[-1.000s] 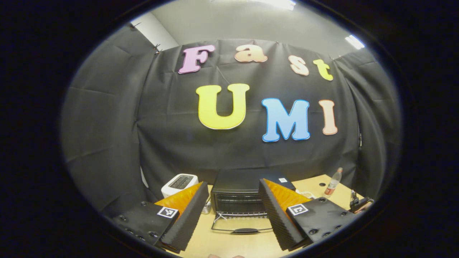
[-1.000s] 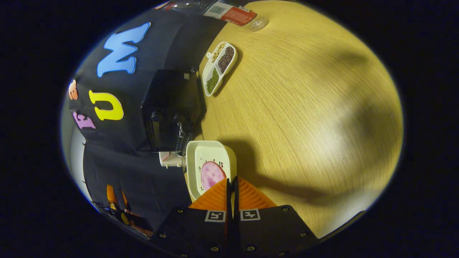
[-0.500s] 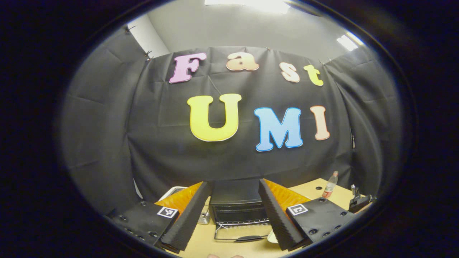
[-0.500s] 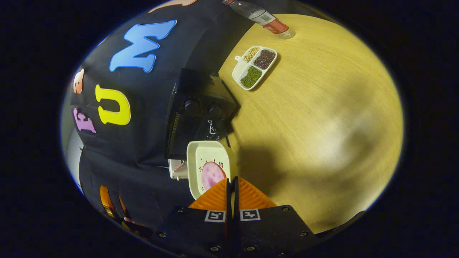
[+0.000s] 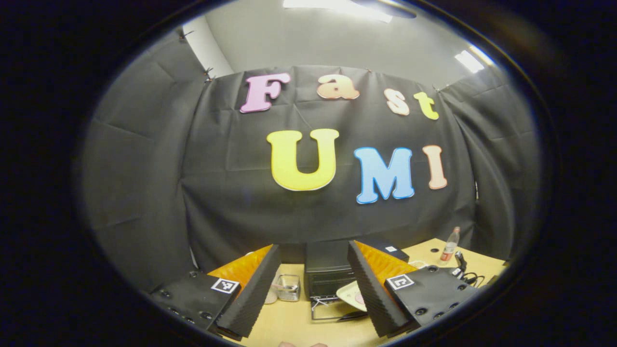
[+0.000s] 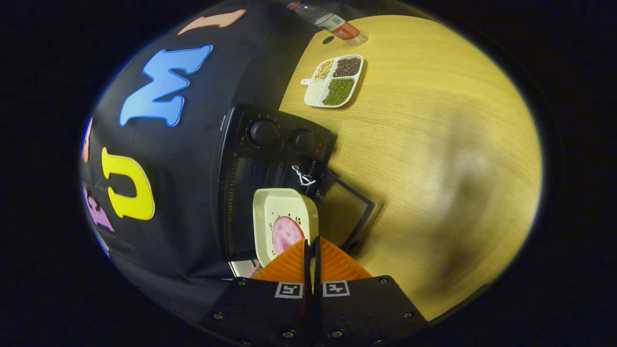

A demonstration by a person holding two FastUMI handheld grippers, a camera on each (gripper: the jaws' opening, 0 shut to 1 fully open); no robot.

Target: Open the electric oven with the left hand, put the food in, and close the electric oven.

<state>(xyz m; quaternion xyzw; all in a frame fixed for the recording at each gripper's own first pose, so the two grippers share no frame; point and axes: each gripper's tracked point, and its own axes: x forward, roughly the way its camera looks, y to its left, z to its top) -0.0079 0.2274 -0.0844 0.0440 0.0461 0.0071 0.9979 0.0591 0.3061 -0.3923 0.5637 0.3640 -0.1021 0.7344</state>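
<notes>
The right claw [image 6: 311, 246] grips the rim of the plate [image 6: 284, 226] with its pink food [image 6: 285, 234], held before the oven [image 6: 270, 164] over its lowered door [image 6: 344, 212]; the left claw [image 5: 313, 284] is spread wide, holding nothing.

Cloth-walled booth [image 5: 144, 168], wooden table [image 6: 434, 144]

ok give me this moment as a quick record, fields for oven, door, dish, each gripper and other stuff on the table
oven: black electric oven at the back of the wooden table, against the booth wall
door: oven door folded down, open
dish: cream dish with a pink slice of food, held in the air in front of the oven opening
right gripper: right gripper shut on the dish rim
left gripper: left gripper open, holding nothing, back from the oven
other: divided tray of beans, bottle
</notes>
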